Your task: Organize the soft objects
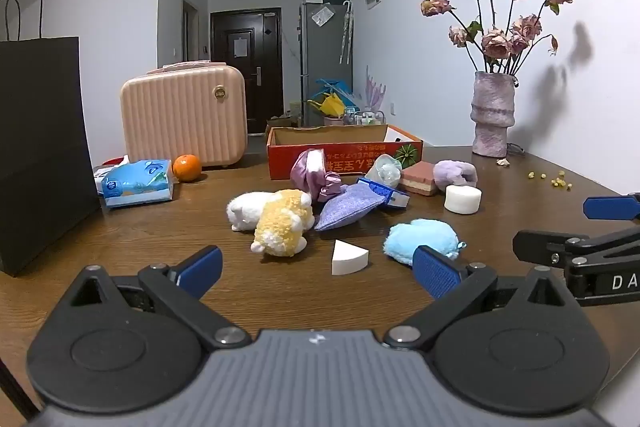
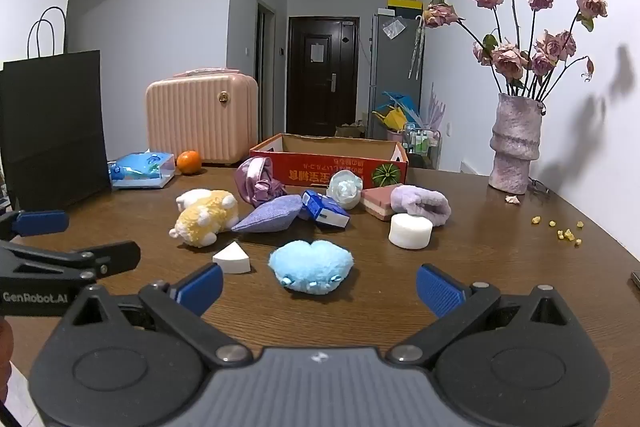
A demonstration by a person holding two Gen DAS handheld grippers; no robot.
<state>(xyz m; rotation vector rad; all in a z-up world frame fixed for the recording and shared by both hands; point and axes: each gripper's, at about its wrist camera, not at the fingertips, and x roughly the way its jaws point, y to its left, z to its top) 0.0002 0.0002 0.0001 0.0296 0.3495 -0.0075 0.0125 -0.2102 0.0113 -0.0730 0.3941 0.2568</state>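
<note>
Both grippers, left gripper (image 1: 318,269) and right gripper (image 2: 320,285), hover with jaws spread wide and empty above the brown wooden table (image 2: 500,259); the fluffy light-blue plush (image 2: 311,266) lies just ahead of the right one, near the white wedge sponge (image 2: 233,257), before the red cardboard box (image 2: 332,163)

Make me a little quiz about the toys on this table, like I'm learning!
1. True or false: the red box already has toys showing inside.
2. Which toy lies nearest the right gripper? A) blue plush B) yellow plush C) orange
3. Fill in: both grippers' jaws are ____.

Key:
1. False; none show inside.
2. A
3. open; the left gripper holds nothing either.
</note>
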